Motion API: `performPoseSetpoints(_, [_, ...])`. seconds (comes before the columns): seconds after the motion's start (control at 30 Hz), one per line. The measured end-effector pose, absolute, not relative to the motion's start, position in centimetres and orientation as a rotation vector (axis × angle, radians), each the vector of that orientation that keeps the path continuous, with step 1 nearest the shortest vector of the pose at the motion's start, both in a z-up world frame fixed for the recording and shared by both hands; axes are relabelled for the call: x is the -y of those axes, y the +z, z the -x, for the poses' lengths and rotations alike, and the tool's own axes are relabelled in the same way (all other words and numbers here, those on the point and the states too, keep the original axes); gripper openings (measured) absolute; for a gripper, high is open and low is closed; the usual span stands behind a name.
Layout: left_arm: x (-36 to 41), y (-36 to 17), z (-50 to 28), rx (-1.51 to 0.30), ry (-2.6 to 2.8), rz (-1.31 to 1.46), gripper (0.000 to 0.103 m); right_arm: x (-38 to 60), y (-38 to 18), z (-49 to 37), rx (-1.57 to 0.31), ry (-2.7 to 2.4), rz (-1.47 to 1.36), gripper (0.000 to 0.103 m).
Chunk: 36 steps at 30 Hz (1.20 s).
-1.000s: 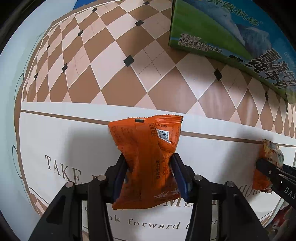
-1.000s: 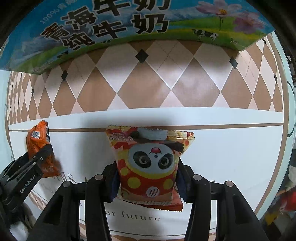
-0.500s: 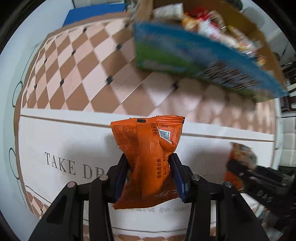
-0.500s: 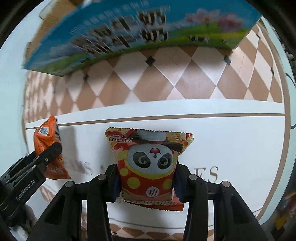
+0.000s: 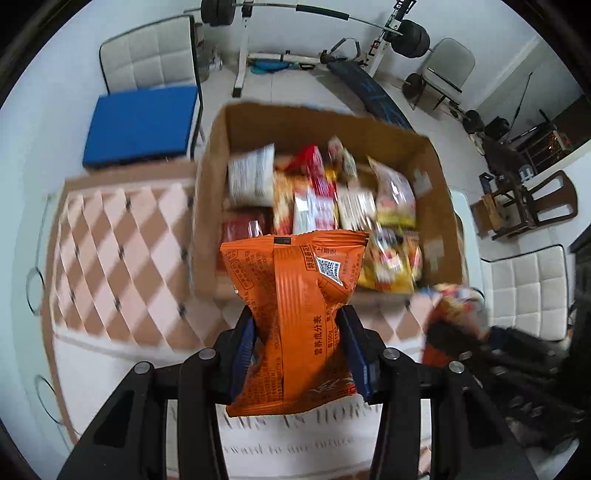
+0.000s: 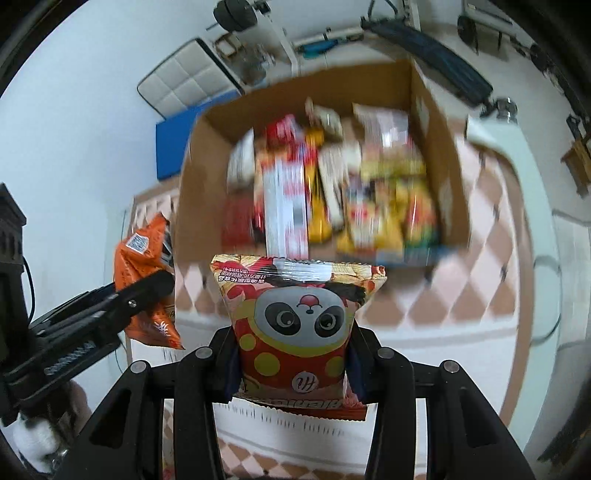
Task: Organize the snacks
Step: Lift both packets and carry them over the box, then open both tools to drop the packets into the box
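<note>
Left hand-held gripper [image 5: 300,347] pinching orange snack packet [image 5: 295,317] at its waist, packet upright, clear of worktop [image 5: 110,236]. Right hand-held gripper [image 6: 293,363] clamped on panda snack bag [image 6: 295,325], also lifted. Open cardboard box [image 5: 210,192] beyond both, crammed with mixed snack packs [image 5: 325,199]. Checkered cloth under box.

A blue cushion [image 5: 142,123] lies on a white chair [image 5: 151,55] far left; a barbell rack [image 5: 314,22] stands beyond.
</note>
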<state>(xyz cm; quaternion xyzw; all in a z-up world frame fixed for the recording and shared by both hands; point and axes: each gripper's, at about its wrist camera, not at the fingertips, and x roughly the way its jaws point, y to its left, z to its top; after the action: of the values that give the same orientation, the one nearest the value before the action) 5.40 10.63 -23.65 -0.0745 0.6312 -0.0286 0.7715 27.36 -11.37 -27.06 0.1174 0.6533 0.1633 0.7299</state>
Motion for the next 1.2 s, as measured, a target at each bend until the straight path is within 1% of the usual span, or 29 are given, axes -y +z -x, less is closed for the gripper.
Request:
performPoseSetpoints(0.1, [-10.9,-24.6,-9.2,-1.403,-0.037,0.124,0.043,10.5,-26.4,-31.9,-1.418,0.343,-0.227,0.048])
performPoseSetpoints(0.27, [-12.1,-28.9,-14.6,-1.534,0.002,0.119,0.043,9.4,-27.2,-38.3,-1.442,0.308,-0.179,0.048])
performPoseSetpoints(0.43, [-13.4,-32.9,-17.3,-1.636,0.045,0.138,0.043,8.4,-30.2,-43.8,-1.498,0.269,-0.133,0.048])
performPoseSetpoints(0.7, [-13.7,-35.6,-19.1,-1.672,0.068,0.110,0.044,6.9,-34.8,-47.9,-1.527,0.260,-0.110,0.048])
performPoseSetpoints(0.73, [-13.9,-35.7,-19.2,-1.672,0.084,0.116,0.047,6.8,-35.4,-48.4,-1.534,0.261,-0.117,0.049])
performPoseSetpoints(0.77, [-14.1,-35.9,-19.3,-1.677,0.104,0.121,0.052,6.6,-35.8,-48.5,-1.551,0.259,-0.118,0.056])
performPoseSetpoints(0.8, [-14.2,-36.1,-19.5,-1.686,0.113,0.129,0.064,6.5,-36.3,-48.7,-1.562,0.255,-0.111,0.067])
performPoseSetpoints(0.83, [-14.3,-36.3,-19.6,-1.694,0.107,0.146,0.065,6.3,-36.4,-48.9,-1.567,0.249,-0.096,0.093])
performPoseSetpoints(0.87, [-14.3,-36.4,-19.8,-1.698,0.095,0.151,0.066,6.2,-36.5,-48.9,-1.561,0.245,-0.083,0.097])
performPoseSetpoints(0.97, [-14.2,-36.2,-20.1,-1.677,0.101,0.133,0.069,6.1,-36.8,-48.8,-1.564,0.246,-0.073,0.097])
performPoseSetpoints(1.2, [-13.7,-34.8,-20.2,-1.629,0.119,0.119,0.069,6.4,-36.8,-47.4,-1.575,0.237,-0.047,0.097])
